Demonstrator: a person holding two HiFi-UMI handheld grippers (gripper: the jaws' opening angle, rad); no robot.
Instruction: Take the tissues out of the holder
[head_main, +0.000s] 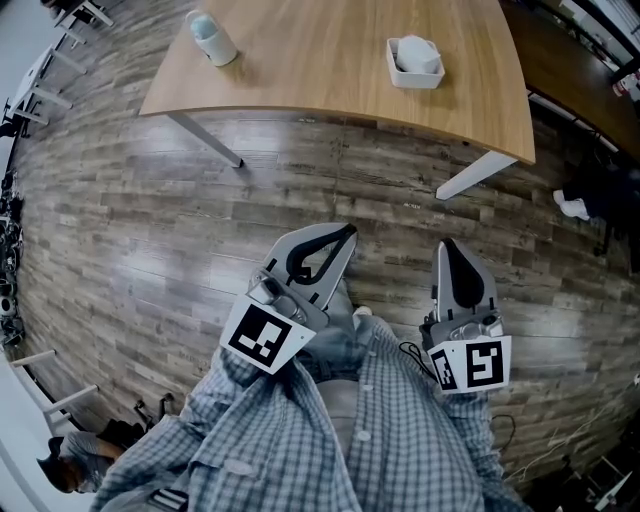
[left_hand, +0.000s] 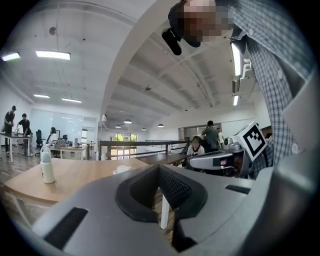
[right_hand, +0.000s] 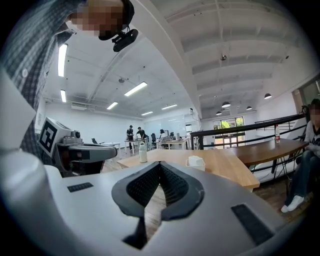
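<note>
Head view shows tissues (head_main: 413, 50), likely soft and light, best pinched at their top above the holder (head_main: 415, 82); left gripper (head_main: 349, 231) and right gripper (head_main: 447, 243) fingers (right_hand: 143, 187) are pressed together, empty

No word, brand name or number can be read in any view. The only printed signs are black-and-white square markers (head_main: 262, 336). One faces up on the cube (head_main: 292, 347) of the left gripper (head_main: 346, 234), and two show on the right gripper (head_main: 447, 245); they are blocky patterns, not letters.
</note>
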